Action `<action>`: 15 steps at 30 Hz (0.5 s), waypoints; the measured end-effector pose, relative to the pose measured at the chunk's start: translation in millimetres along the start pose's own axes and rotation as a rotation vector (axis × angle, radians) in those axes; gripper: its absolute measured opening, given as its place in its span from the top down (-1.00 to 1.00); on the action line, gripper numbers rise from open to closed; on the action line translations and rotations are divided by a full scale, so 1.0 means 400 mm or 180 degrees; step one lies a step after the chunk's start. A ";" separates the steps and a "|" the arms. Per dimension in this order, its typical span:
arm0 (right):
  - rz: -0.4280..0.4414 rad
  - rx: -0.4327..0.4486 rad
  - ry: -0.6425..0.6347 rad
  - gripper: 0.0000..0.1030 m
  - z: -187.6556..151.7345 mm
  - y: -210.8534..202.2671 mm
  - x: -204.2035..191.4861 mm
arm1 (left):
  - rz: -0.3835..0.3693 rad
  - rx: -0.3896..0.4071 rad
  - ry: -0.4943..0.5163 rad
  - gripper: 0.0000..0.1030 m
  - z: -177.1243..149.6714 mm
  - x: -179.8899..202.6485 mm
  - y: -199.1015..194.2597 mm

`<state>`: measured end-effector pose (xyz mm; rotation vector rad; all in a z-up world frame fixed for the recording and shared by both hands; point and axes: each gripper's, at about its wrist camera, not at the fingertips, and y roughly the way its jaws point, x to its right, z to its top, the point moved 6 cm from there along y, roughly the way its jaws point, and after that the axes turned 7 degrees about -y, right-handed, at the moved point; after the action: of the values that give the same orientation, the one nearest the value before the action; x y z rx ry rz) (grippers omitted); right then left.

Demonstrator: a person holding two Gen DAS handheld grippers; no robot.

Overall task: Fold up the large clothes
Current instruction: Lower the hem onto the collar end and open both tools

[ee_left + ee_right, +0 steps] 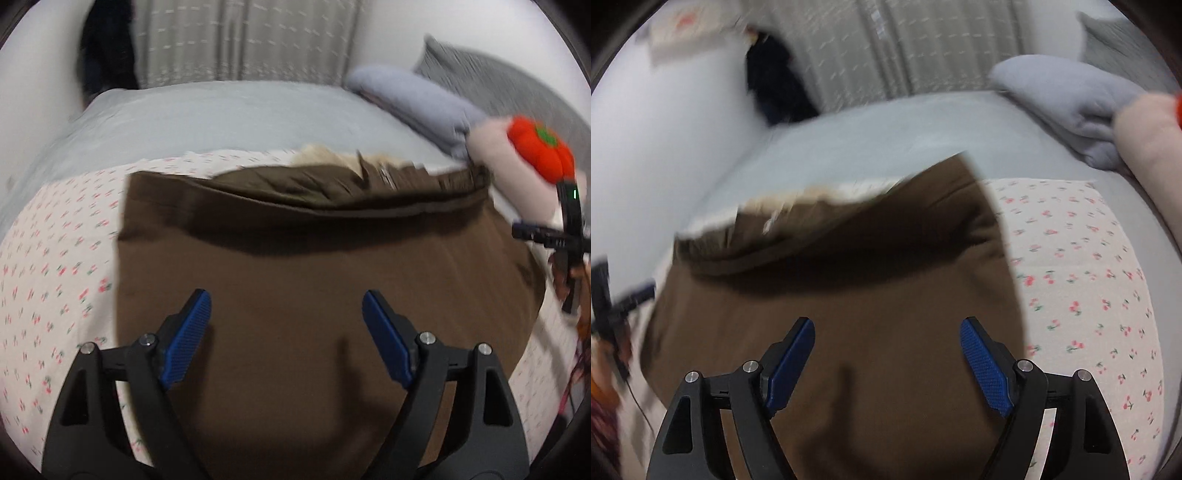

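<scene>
A large brown garment with a cream fleece lining along its far edge lies folded on a cherry-print sheet on the bed. My left gripper is open and empty, hovering over the garment's near half. In the right wrist view the same brown garment lies below my right gripper, which is also open and empty. The right gripper's body shows at the right edge of the left wrist view.
A grey-blue bedcover stretches behind the garment. A folded grey blanket, a pink cushion and an orange pumpkin plush lie at the right. Curtains and a dark hanging garment stand behind the bed.
</scene>
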<state>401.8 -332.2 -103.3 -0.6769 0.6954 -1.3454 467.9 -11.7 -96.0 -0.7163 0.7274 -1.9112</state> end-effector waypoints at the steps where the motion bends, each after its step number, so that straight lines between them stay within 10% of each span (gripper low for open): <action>1: -0.0057 -0.0081 -0.0110 -0.61 0.001 0.023 -0.024 | 0.0033 -0.0072 0.0062 -0.64 0.002 0.015 0.024; 7: -0.0266 -0.0213 -0.0362 -0.61 0.107 0.157 -0.071 | 0.0224 -0.0335 -0.0103 -0.64 0.087 -0.014 0.168; 15: -0.0477 0.0019 0.0477 -0.61 0.232 0.222 0.120 | 0.0764 -0.0116 -0.0826 -0.64 0.169 -0.236 0.214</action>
<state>533.7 -367.4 -116.6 -0.6377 0.7720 -1.5473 602.2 27.8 -131.6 -0.8417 0.6538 -1.5571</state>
